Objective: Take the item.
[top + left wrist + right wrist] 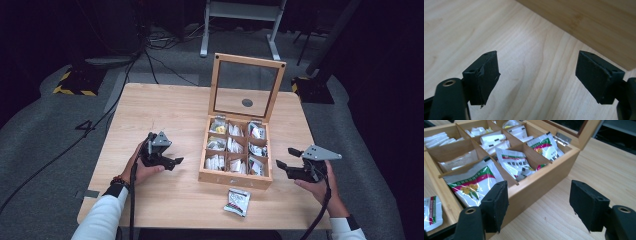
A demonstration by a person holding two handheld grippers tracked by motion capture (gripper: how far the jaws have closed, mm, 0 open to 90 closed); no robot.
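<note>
A wooden box (235,179) with nine compartments of sachets sits on the table, its glass-paned lid (248,61) standing upright at the back. One loose sachet (237,201) lies on the table just in front of the box. My left gripper (175,161) hovers left of the box, open and empty; in the left gripper view the left gripper (537,65) has bare tabletop between its jaws and the box wall (594,22) beyond. My right gripper (287,156) is right of the box, open and empty. In the right gripper view the right gripper (539,200) faces the box side (541,185).
The light wood table (160,110) has free room to the left and behind the box. Floor cables (155,45) and a white stand (240,20) lie beyond the far edge. A sachet (430,212) lies at the left edge of the right gripper view.
</note>
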